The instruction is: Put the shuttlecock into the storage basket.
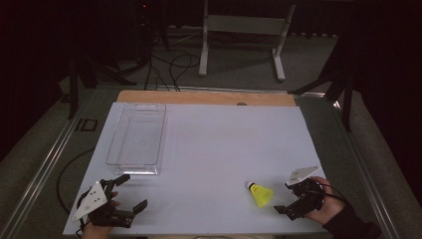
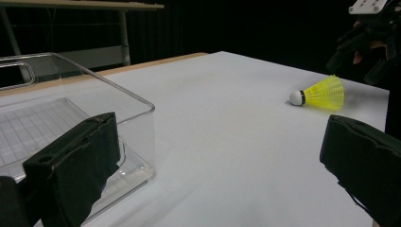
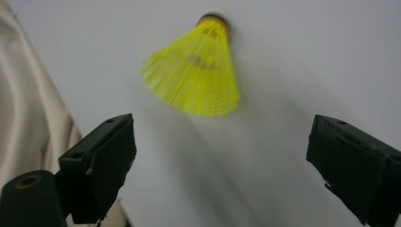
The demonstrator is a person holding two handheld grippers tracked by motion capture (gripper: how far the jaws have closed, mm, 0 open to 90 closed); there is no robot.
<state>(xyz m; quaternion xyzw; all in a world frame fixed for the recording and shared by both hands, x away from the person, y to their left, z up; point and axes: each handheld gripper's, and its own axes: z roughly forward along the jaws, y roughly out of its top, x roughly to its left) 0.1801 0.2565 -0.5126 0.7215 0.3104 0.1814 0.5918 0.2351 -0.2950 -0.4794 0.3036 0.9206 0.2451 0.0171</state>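
Yellow shuttlecock [image 1: 261, 194] lies near the table's [image 1: 214, 149] front edge, just beside the right claw [image 1: 286, 196], jaws apart.

Occlusions and blur, this moment

Shuttlecock [image 3: 195, 68] is showing motion-blurred in the right gripper view; its cork tip is smearing into the table. Clear tray [image 2: 61, 111] is running off the left edge in the left gripper view, its near wall sitting partly behind a black jaw.
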